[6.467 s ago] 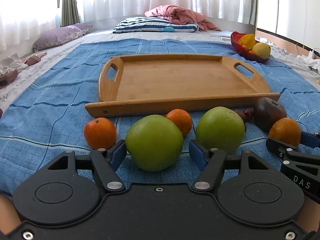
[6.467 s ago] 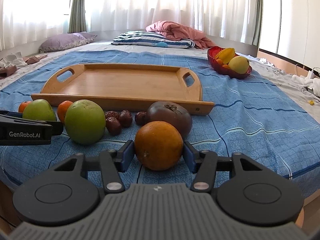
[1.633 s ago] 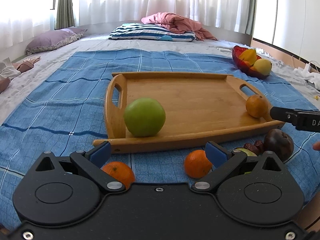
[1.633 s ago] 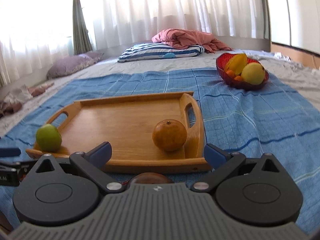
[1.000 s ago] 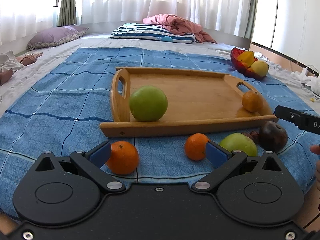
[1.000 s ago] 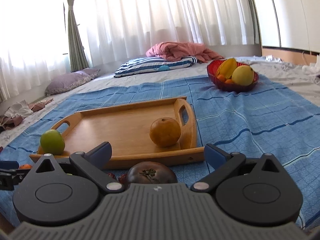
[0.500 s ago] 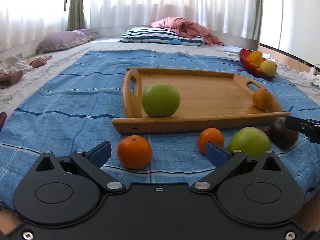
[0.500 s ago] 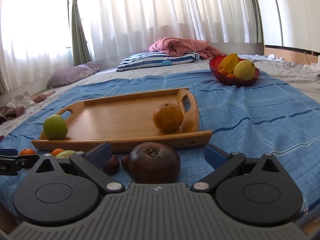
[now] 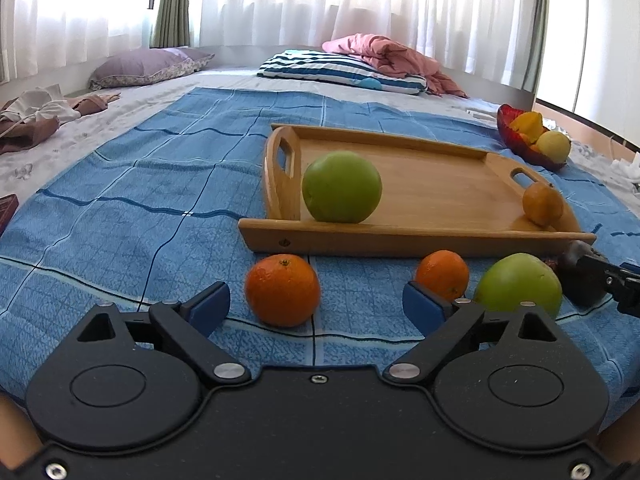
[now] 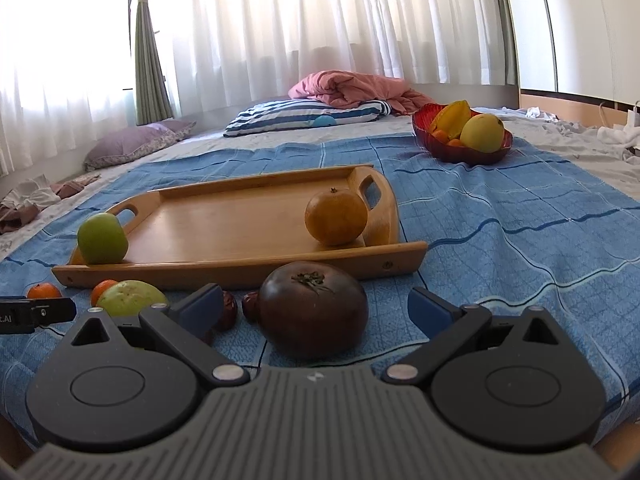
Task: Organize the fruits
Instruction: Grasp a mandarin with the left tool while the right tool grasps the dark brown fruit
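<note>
A wooden tray (image 9: 440, 236) (image 10: 240, 268) lies on the blue blanket, holding a green apple (image 9: 341, 186) (image 10: 102, 239) at its left end and a dull orange fruit (image 9: 542, 204) (image 10: 336, 216) at its right. In front of it sit a tangerine (image 9: 282, 290), a second tangerine (image 9: 442, 274), another green apple (image 9: 518, 286) (image 10: 130, 298) and a dark brown fruit (image 10: 313, 307). My left gripper (image 9: 316, 306) is closing, the first tangerine between its jaws, untouched. The right gripper (image 10: 316, 308) stands open around the dark fruit, pads apart from it.
A red bowl (image 10: 460, 152) (image 9: 520, 148) of yellow and orange fruit stands at the far right. Small dark dates (image 10: 230, 314) lie beside the dark fruit. Pillows (image 9: 340, 70) and a pink blanket (image 10: 348, 86) lie at the back, clothes (image 9: 36, 114) at the left.
Both grippers came lower and nearer the loose fruit. The first tangerine now lies between the left jaws, which have narrowed a little. The dark fruit now sits between the right jaws.
</note>
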A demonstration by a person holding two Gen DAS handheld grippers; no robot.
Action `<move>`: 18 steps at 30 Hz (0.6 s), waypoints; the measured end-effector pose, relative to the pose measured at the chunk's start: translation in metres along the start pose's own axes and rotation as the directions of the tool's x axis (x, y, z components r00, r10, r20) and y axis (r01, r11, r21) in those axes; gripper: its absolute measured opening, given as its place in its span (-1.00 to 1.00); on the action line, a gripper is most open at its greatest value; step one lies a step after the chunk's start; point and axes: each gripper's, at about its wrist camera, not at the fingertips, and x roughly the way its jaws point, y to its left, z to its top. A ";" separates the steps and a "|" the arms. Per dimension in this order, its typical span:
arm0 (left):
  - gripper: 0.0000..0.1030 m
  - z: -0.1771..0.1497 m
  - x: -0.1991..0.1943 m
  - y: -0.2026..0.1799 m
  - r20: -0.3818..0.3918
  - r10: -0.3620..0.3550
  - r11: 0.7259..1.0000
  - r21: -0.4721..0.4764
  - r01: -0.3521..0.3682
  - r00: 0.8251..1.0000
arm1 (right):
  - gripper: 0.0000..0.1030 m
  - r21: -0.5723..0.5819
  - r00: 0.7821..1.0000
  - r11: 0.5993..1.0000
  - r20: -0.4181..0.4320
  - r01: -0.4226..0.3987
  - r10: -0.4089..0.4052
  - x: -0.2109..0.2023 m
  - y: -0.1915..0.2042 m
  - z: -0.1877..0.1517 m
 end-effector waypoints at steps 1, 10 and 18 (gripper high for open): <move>0.74 0.000 0.001 0.000 0.000 0.004 1.000 0.000 -0.004 1.000 | 0.99 0.002 1.000 1.000 0.001 0.003 -0.003 0.000 0.000 0.000; 0.50 0.000 0.005 0.002 0.000 0.024 1.000 -0.012 -0.024 1.000 | 0.82 0.012 1.000 1.000 0.010 0.026 -0.026 0.000 0.003 0.000; 0.22 0.001 0.006 0.004 -0.013 0.013 1.000 -0.022 -0.013 1.000 | 0.69 0.045 1.000 0.999 -0.017 0.007 -0.007 0.005 0.004 0.001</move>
